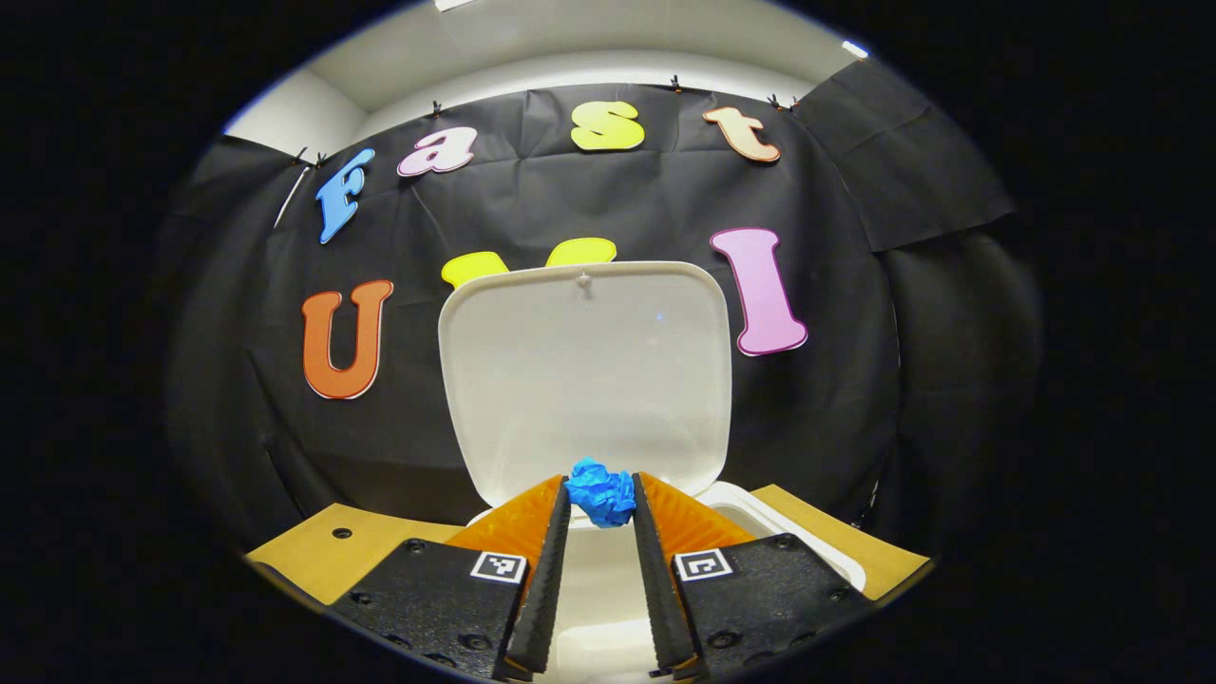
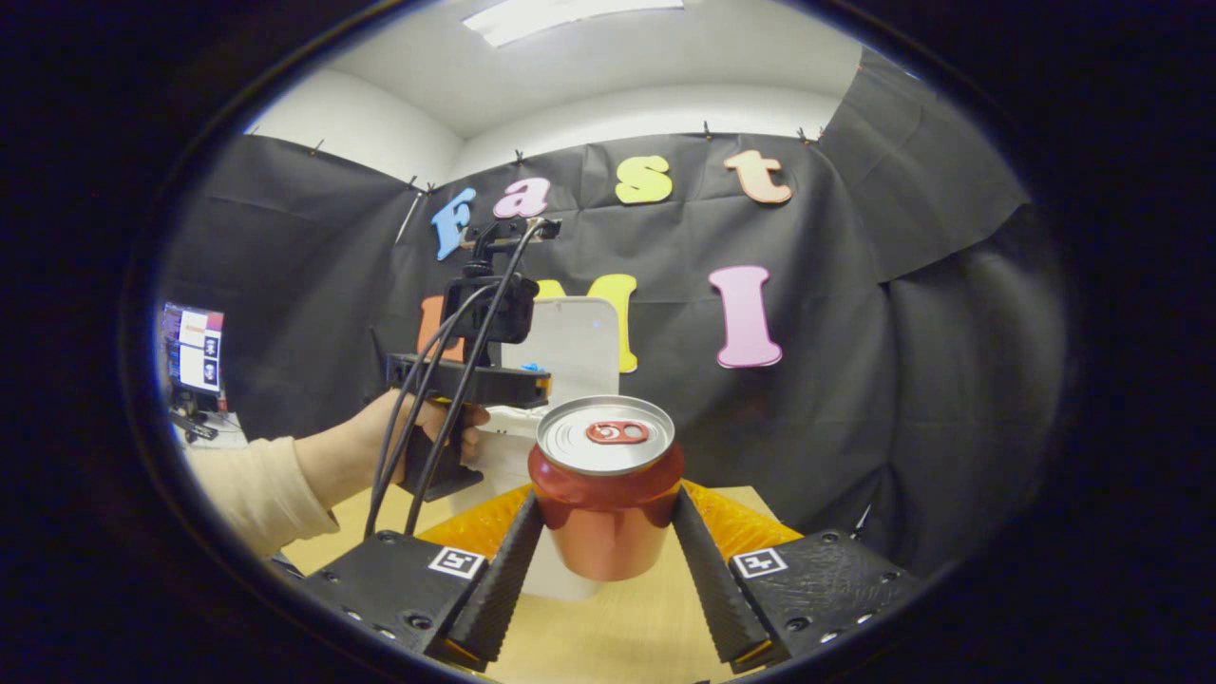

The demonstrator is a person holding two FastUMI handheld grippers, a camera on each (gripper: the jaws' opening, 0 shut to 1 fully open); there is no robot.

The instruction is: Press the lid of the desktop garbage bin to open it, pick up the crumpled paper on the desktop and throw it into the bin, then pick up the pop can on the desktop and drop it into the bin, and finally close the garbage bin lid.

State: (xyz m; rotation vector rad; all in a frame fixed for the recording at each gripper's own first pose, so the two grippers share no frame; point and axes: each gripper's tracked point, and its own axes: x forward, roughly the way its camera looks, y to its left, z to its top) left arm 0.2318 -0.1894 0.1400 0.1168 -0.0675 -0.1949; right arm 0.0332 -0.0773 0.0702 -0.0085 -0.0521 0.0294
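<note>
My left fingers [image 1: 600, 503] pinch the light, squashy paper ball [image 1: 601, 491] over the open bin [image 1: 807, 532]. My right fingers [image 2: 608, 532] clamp the thin, slippery can [image 2: 606, 494] mid-body above the bench [image 2: 617, 636].

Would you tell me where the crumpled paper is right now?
In the left gripper view the paper sits pinched at the tips of the left hand-held gripper, held over the open bin in front of its raised lid.

- No brand or wording can be read on the pop can [image 2: 606, 494].
- Square coded markers, without legible text, are borne by each gripper's fingers.
</note>
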